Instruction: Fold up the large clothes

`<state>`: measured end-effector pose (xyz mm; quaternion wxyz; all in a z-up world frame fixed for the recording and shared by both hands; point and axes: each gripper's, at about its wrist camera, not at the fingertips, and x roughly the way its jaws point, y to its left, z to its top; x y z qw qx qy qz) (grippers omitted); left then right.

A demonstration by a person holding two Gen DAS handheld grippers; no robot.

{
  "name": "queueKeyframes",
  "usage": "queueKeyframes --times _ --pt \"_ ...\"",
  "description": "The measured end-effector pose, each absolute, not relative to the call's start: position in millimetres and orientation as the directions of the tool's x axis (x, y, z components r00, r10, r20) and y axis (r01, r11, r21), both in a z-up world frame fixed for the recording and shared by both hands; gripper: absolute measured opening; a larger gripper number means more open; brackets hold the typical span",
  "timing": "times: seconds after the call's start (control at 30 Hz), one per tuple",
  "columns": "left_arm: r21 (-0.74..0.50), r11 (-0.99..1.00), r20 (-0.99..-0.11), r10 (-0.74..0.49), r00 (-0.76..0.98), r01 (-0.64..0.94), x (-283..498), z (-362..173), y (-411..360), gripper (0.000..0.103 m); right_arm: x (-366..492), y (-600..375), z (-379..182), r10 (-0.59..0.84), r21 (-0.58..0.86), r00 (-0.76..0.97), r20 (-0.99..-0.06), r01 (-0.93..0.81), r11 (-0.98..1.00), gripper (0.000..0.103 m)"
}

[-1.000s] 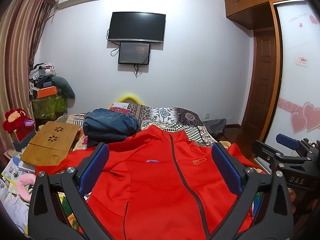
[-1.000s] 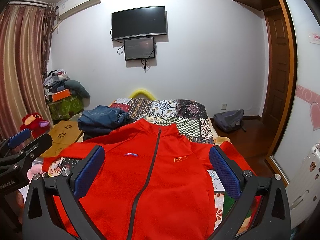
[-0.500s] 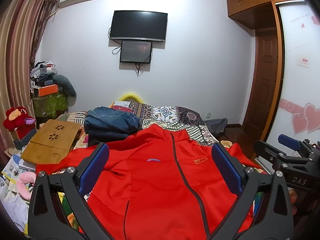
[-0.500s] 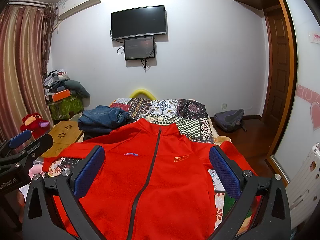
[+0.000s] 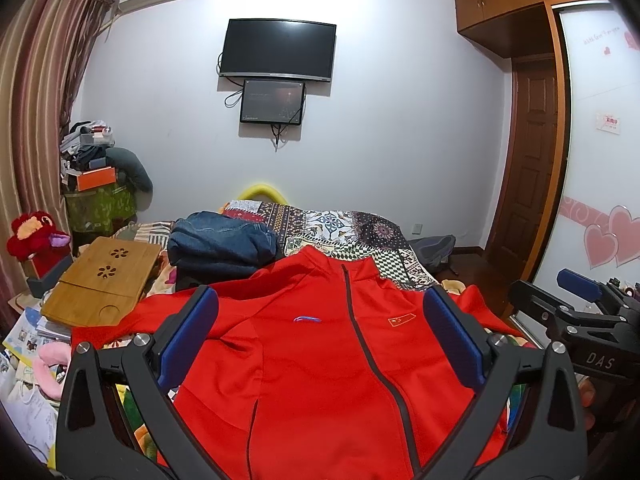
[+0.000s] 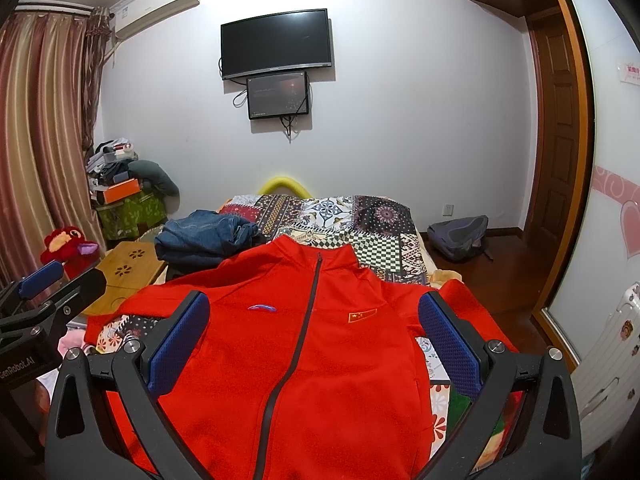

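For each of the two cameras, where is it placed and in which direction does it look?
Left wrist: on the left gripper, above the near end of the bed, facing the far wall; its open fingers frame the jacket, and the right gripper shows at right.
Right wrist: on the right gripper, facing the same way, fingers open; the left gripper shows at left.
Shared: jacket, jeans, TV, each other's gripper.

"DAS" on right hand-held gripper point(image 5: 576, 312); "GenRobot.AI" on left hand-held gripper point(image 6: 40, 304)

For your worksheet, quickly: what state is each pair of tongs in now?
Left tongs: open, holding nothing, above the red jacket.
Right tongs: open, holding nothing.
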<state>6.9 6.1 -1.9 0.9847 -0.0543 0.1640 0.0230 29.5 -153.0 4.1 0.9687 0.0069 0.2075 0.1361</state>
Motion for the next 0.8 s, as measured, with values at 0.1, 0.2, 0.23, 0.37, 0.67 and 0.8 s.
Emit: queueKeyframes --times 0.1,0.2,0.23,0.37,0.67,0.8 --pt "-0.100 0.993 -0.327 0.029 0.945 -0.065 8.1 -2.0 6.9 0.103 29.6 -152.9 3.8 0.266 0.070 0.876 -0.401 -0.261 0.963 0.103" --pt "-0.102 0.993 -0.328 0.030 0.944 -0.067 9.4 -2.7 8.0 0.103 31.1 -153.5 1.6 0.268 0.072 0.875 -0.404 -0.261 0.963 0.103" --pt "-0.103 0.992 -0.329 0.031 0.944 -0.068 10.1 -3.1 8.1 0.103 31.3 -153.9 1.4 0.268 0.072 0.875 -0.404 -0.261 0.963 0.103" --pt "-0.104 0.992 -0.332 0.035 0.943 -0.074 10.5 -4.7 9.4 0.103 33.5 -153.0 -0.7 0.268 0.073 0.871 -0.410 -0.262 0.962 0.103" --pt "-0.094 0.991 -0.348 0.062 0.935 -0.100 26.0 -7.8 18.0 0.103 46.9 -148.6 -6.5 0.268 0.072 0.858 -0.439 -0.264 0.962 0.103" --pt "-0.086 0.987 -0.343 0.100 0.934 -0.137 38.6 -7.8 30.6 0.103 59.6 -145.8 -9.3 0.256 0.064 0.852 -0.457 -0.256 0.965 0.103"
